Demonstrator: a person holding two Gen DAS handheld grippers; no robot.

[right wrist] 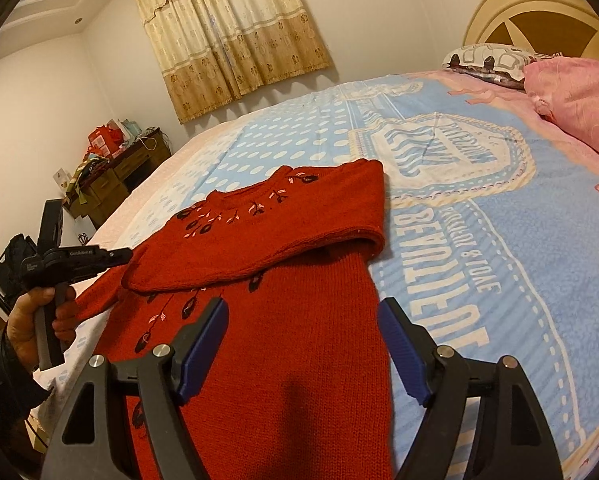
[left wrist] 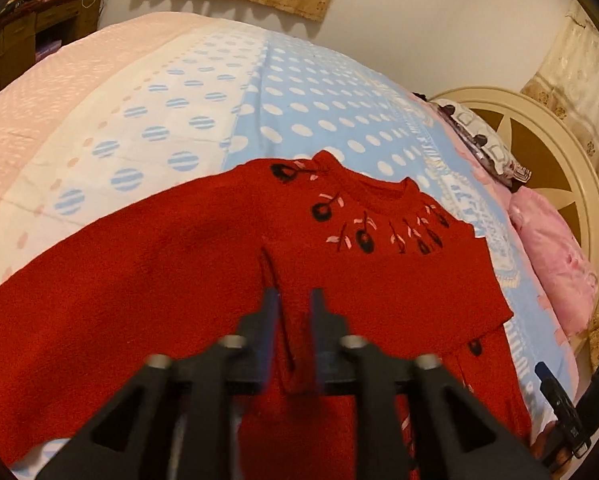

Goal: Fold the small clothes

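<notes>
Sweater (right wrist: pixel 283 280) in red knit lies on a blue bedspread (right wrist: pixel 479 240), one sleeve folded across its chest. Left gripper (left wrist: pixel 295 300), at nine o'clock, hovers partly open, pads clear of the knit. Right gripper (right wrist: pixel 303 312) gapes wide, empty.

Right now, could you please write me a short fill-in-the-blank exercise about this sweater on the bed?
1. The sweater lying on the bedspread is ____ in colour.
2. One sleeve has been folded ____ the sweater's body.
3. The right gripper hangs above the sweater with its jaws ____.
4. The pillow nearest the headboard is ____.

Missing words: red; across; open; pink
</notes>
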